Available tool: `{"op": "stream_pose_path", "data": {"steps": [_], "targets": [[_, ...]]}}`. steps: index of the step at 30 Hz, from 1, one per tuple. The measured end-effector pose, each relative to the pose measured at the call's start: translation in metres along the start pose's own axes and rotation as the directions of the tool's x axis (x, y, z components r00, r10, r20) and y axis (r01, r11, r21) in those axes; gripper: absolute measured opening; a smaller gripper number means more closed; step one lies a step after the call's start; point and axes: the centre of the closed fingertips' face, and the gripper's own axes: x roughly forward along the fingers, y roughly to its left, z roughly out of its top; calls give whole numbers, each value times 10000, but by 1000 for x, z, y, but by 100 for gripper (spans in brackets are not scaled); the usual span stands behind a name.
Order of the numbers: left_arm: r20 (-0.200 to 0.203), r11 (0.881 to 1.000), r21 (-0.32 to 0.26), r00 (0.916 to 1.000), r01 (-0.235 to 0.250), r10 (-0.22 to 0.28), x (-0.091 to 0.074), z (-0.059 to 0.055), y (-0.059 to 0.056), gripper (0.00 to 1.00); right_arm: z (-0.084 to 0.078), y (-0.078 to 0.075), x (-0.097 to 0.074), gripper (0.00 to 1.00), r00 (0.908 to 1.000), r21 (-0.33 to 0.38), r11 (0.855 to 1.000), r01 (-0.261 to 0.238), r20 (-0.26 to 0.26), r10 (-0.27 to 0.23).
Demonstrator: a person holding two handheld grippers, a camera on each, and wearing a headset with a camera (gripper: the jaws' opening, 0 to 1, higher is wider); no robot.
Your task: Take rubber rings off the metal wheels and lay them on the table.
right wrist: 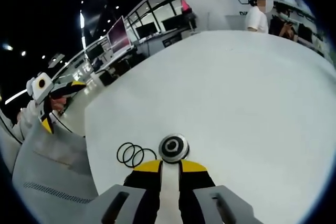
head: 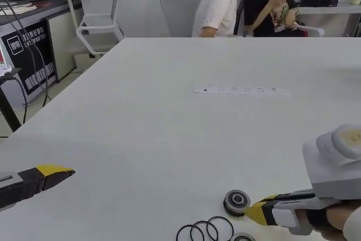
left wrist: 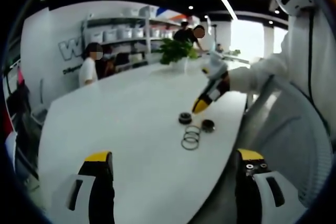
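Note:
A dark metal wheel (head: pixel 237 201) lies on the white table (head: pixel 169 128) near its front edge. My right gripper (head: pixel 256 210) is shut and empty, its yellow tips right at that wheel (right wrist: pixel 174 148). Three loose black rubber rings (head: pixel 204 231) lie overlapping just left of the wheel, and a second wheel (head: pixel 243 237) sits at the bottom edge. My left gripper (head: pixel 56 174) hangs far to the left above the table. Its jaws stand wide open (left wrist: pixel 173 157), facing the wheels (left wrist: pixel 185 118), the rings (left wrist: pixel 190 137) and the right gripper (left wrist: pixel 202 104).
A white power strip (head: pixel 241 90) lies flat in the middle of the table. People sit at the far end (head: pixel 217 7), and a white chair (head: pixel 101 23) stands at the far left. A potted plant (left wrist: pixel 176 51) stands on the table's end.

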Motion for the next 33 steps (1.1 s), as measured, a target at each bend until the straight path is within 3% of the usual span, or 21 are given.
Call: {"op": "stream_pose_path", "data": {"steps": [7, 15, 20, 26, 30, 33], "targets": [[-62, 9989, 462, 10000, 33, -30, 1, 13, 2, 98, 9, -8, -10, 11, 9983, 13, 9999, 155, 557, -156], [-209, 9942, 1004, 9991, 394, -375, 9, 28, 1, 99, 11, -13, -14, 16, 9957, 6, 9999, 103, 923, -103], [27, 9879, 1443, 9984, 563, -573, 19, 50, 5, 98, 11, -10, -12, 22, 9950, -226, 9997, -68, 993, 90], [41, 9740, 2084, 9958, 886, -914, 33, 72, 7, 97, 4, -7, -6, 25, 9978, -848, 9964, 29, 658, 27], [515, 9672, 2309, 9913, 1061, -1210, 43, 95, 8, 97, 2, -8, -3, 26, 9984, -1208, 9927, 3, 567, 66], [596, 9592, 2560, 9884, 1200, -1396, 53, 107, 7, 96, 0, -10, 0, 26, 9987, -1356, 9908, -33, 506, 103]]}}
